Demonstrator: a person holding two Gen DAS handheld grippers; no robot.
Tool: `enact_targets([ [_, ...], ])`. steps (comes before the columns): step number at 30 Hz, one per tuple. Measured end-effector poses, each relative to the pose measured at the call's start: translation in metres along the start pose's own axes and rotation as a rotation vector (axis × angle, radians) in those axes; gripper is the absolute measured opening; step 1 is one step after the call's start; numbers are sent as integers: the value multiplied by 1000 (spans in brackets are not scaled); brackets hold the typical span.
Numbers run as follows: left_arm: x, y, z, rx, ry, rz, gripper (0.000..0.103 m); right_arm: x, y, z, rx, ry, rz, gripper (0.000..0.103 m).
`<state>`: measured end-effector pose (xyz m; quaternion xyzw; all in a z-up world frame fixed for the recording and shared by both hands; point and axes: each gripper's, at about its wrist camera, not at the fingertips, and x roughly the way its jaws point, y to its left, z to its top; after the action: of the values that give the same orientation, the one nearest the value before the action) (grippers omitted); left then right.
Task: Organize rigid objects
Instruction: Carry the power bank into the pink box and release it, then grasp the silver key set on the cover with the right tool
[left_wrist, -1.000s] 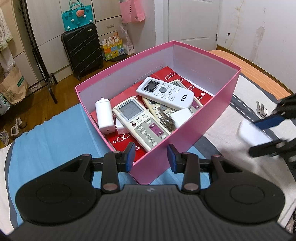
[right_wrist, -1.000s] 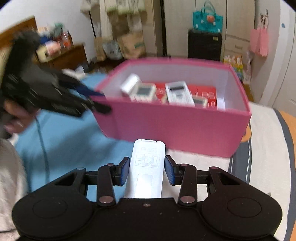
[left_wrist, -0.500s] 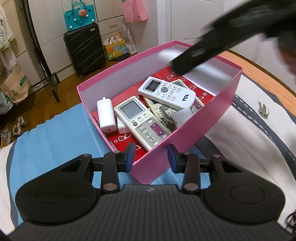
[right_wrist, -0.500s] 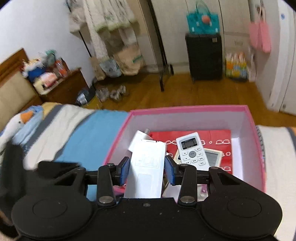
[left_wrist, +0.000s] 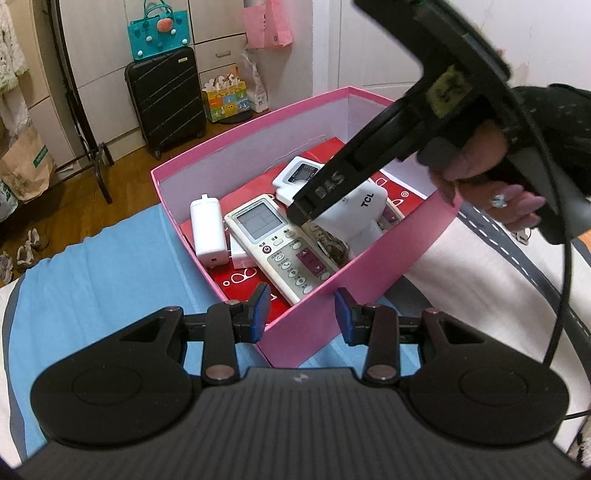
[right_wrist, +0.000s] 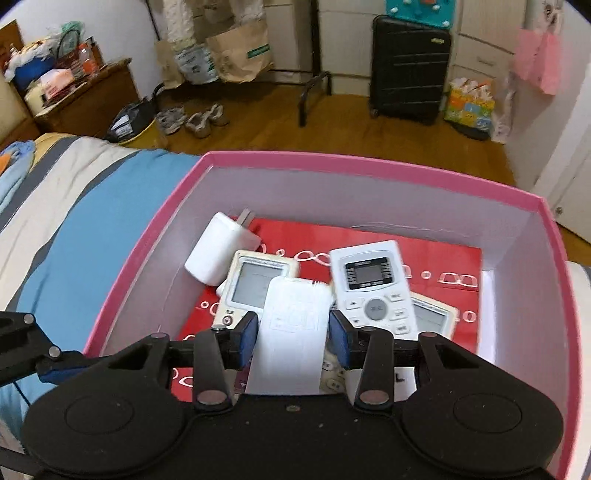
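Fingers on the left gripper (left_wrist: 301, 312) sit apart with the near corner of the pink box (left_wrist: 325, 306) between them. Honestly can't tell if they're pinching the cardboard or just straddling it.

The box sits on the bed (left_wrist: 110, 266), on the blue part of the cover. Inside it, over a red paper bag (right_wrist: 436, 262), going left to right:

- a white charger (right_wrist: 221, 251) tipped against the left wall
- a beige remote (right_wrist: 255, 284) lying face up just beside it
- the right gripper (right_wrist: 293, 334) reaching down into the middle of the box
- a white remote (right_wrist: 288, 354), back side up, between the right fingers
- a white remote with a dark screen (right_wrist: 373, 288)
- another beige remote (right_wrist: 432, 317) peeking out from under that one

The right fingers have just been opening, and their blue pads look like they've let go of the white remote's sides. It's a bit blurred, with its far end over the beige remote. From the left camera you can see the person's hand (left_wrist: 487, 181) wrapped around the right gripper's handle.
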<state>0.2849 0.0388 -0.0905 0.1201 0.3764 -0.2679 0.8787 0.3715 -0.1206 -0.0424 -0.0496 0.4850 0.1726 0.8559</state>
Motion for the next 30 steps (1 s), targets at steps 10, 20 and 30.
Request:
enact_targets([
  [10, 0, -1, 2, -1, 12, 7, 39, -115, -40, -41, 120, -122, 37, 57],
  [20, 2, -5, 6, 7, 23, 26, 39, -163, -123, -130, 344, 24, -63, 57],
  [30, 2, -6, 6, 9, 24, 29, 39, -112, -183, -192, 638, 169, -51, 64],
])
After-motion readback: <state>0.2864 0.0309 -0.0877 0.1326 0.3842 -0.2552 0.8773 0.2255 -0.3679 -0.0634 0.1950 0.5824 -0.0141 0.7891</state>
